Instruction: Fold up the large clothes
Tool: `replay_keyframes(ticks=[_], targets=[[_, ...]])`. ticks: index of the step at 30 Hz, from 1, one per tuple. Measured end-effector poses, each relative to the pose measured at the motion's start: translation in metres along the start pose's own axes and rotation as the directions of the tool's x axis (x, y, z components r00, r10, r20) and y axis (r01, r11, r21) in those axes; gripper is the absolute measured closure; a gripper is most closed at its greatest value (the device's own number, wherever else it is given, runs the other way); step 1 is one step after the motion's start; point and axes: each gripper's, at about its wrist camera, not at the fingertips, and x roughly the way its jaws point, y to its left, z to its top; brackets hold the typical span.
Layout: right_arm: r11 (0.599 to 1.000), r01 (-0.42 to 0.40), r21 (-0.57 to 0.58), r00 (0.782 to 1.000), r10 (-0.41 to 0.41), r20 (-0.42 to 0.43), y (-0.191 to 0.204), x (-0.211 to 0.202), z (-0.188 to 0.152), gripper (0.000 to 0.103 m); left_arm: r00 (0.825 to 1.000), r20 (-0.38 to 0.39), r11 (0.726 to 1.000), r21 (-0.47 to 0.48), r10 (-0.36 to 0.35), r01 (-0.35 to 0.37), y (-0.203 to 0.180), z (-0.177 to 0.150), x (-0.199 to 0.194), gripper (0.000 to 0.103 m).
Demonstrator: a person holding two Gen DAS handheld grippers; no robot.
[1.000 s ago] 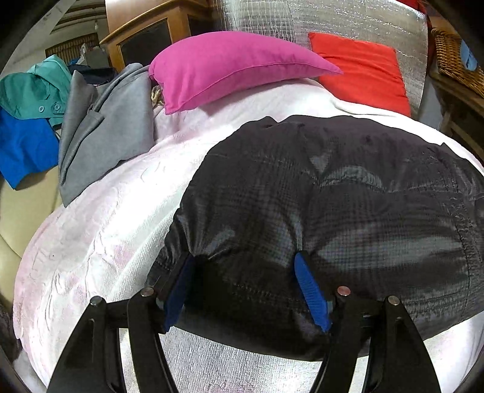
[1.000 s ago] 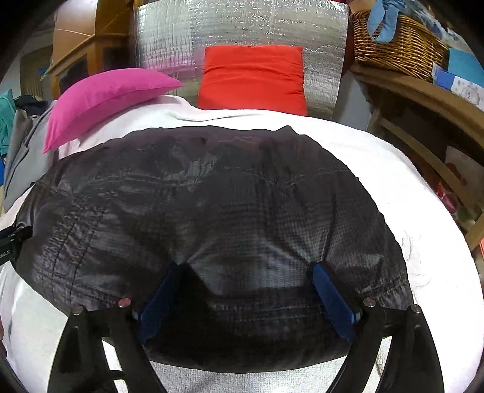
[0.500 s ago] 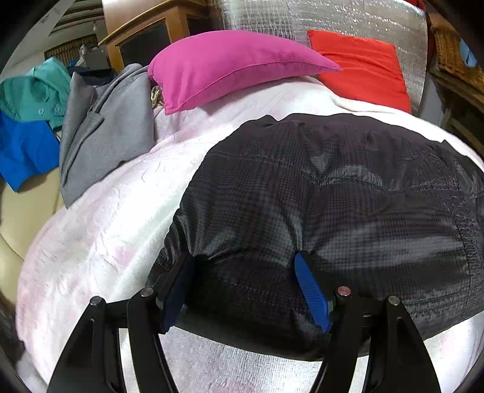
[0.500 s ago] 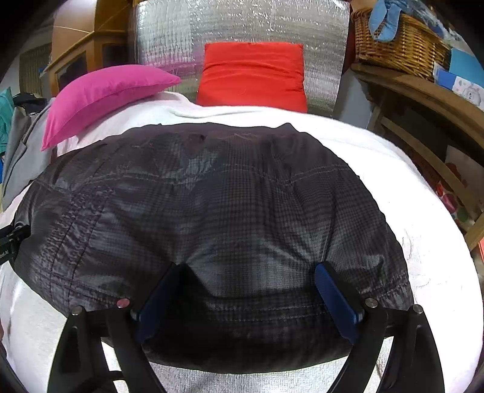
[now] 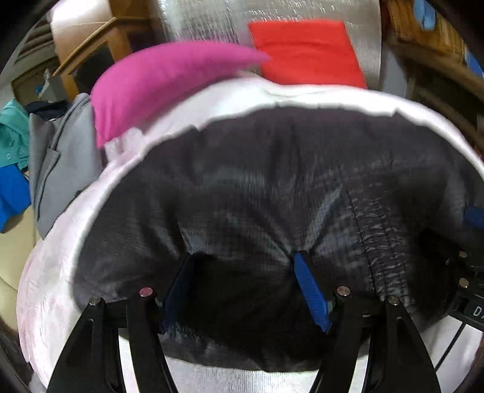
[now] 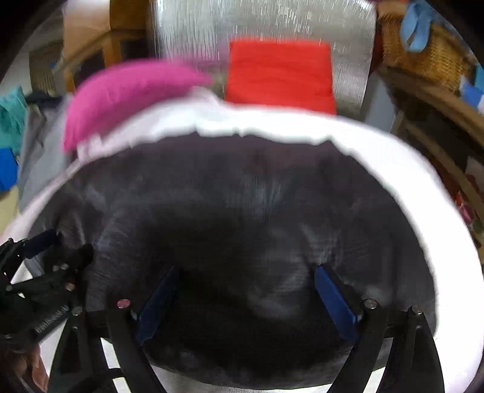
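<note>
Nearest each lens, the black dark-checked garment [image 5: 272, 187] is lying bunched on the white bedcover [image 5: 60, 229], and both grippers are pressing into its near edge. In the left wrist view, the left gripper [image 5: 245, 287] is standing with its jaws set fairly wide, its blue pads [image 5: 311, 290] sinking into the fabric so that a thick fold is bulging up between them; it is gripping that fold. At the right edge of the same view, a blue pad and black frame of the other tool are showing just beside the garment. In the right wrist view, the right gripper [image 6: 245, 299] is likewise spread wide with a mound of the same dark cloth filling the space between its blue pads [image 6: 332, 302], which are pushing into the fabric on both sides. The left tool is appearing at the lower left of that view, close alongside. Both pictures are blurring. Beyond the garment, the white cover is showing as a bright band around its far edge. Farther back, a magenta pillow [image 5: 169, 81] is lying to the left and a red cushion [image 5: 305, 51] is leaning against a silvery quilted panel [image 5: 211, 21]. At far left, a grey garment [image 5: 63, 157] is lying beside teal and blue clothes [image 5: 12, 157]. A wicker basket [image 6: 423, 51] is sitting at the upper right of the right view.
</note>
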Motion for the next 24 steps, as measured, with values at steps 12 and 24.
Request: replay_keyframes(ticks=[12, 24], targets=[[0.996, -0.031, 0.083, 0.999, 0.029, 0.029, -0.031, 0.005, 0.079, 0.008, 0.998, 0.014, 0.993, -0.107, -0.057, 0.058, 0.053, 0.063, 0.001, 0.032], [0.995, 0.031, 0.091, 0.993, -0.021, -0.112, -0.035, 0.083, 0.094, 0.007, 0.992, -0.113, 0.999, 0.012, -0.05, 0.052, -0.03, 0.091, 0.063, 0.031]])
